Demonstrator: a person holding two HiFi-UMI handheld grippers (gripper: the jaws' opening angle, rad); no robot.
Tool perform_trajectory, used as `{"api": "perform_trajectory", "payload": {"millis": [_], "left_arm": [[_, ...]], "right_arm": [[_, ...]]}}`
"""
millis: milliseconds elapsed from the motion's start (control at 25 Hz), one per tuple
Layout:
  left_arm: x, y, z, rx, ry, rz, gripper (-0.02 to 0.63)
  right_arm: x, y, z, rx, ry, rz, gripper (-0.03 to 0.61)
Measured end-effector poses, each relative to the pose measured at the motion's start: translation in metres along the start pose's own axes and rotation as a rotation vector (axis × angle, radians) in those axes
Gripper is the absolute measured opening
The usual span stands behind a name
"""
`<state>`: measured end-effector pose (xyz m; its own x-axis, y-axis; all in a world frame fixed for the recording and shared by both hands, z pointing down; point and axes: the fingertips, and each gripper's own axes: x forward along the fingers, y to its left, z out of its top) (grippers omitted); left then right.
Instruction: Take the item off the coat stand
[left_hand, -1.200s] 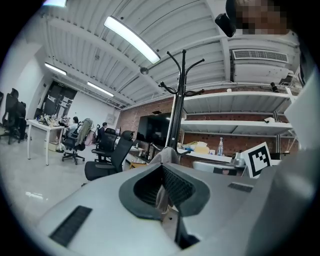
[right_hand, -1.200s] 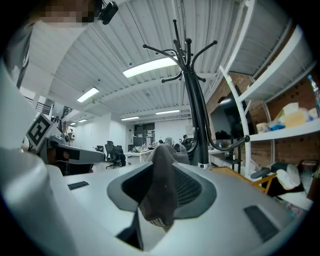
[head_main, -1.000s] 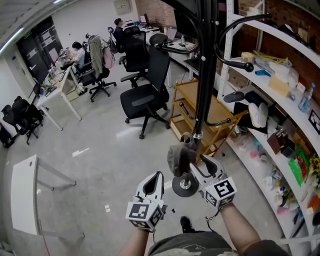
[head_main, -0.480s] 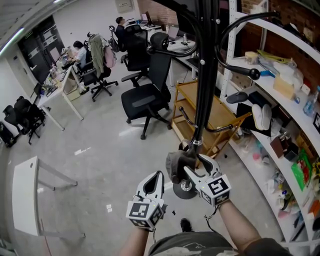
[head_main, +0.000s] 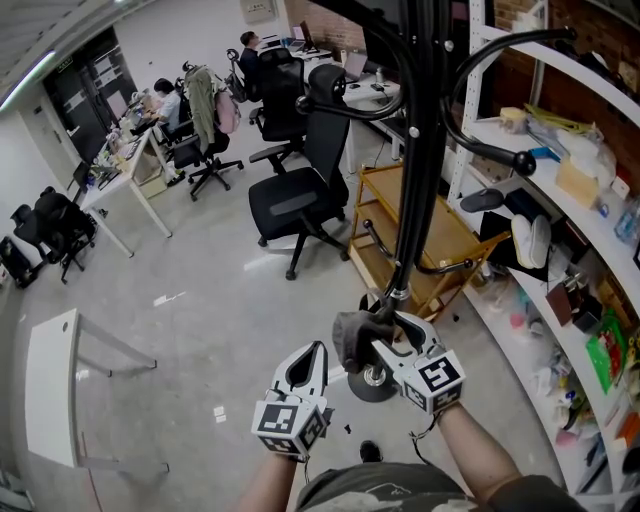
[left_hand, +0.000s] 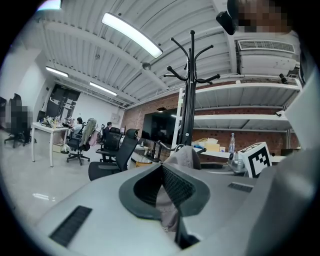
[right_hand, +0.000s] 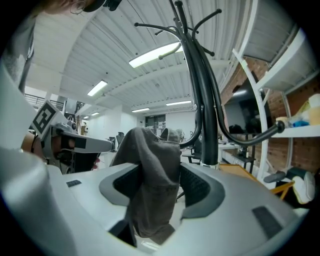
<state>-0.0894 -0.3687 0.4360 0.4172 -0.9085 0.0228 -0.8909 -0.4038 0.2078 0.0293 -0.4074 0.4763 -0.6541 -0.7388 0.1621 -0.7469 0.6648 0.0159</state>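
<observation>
the right gripper (head_main: 390, 335) has just been opening its jaws, which now stand wide. the grey cloth (right_hand: 150, 175), pinched a moment ago, drapes loose between them, off the coat stand (head_main: 420, 150), whose pole rises just beyond. the left gripper (head_main: 305, 362) jaws are together, empty. a wooden cart (head_main: 440, 230), a chair (head_main: 295, 195) and shelves (head_main: 575, 215) crowd behind the stand.

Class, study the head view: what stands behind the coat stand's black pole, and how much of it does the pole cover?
A yellow wooden trolley stands behind the pole. Its top shows on both sides of the pole; the pole hides a strip across its middle.
</observation>
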Motion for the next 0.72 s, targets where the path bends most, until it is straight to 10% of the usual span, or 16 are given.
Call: {"api": "perform_trajectory", "payload": {"millis": [720], "left_arm": [[-0.008,-0.003,0.003,0.014,-0.011,-0.007,0.008]], "right_arm": [[-0.008,0.020,0.016,0.005,-0.057,0.063,0.054]]}}
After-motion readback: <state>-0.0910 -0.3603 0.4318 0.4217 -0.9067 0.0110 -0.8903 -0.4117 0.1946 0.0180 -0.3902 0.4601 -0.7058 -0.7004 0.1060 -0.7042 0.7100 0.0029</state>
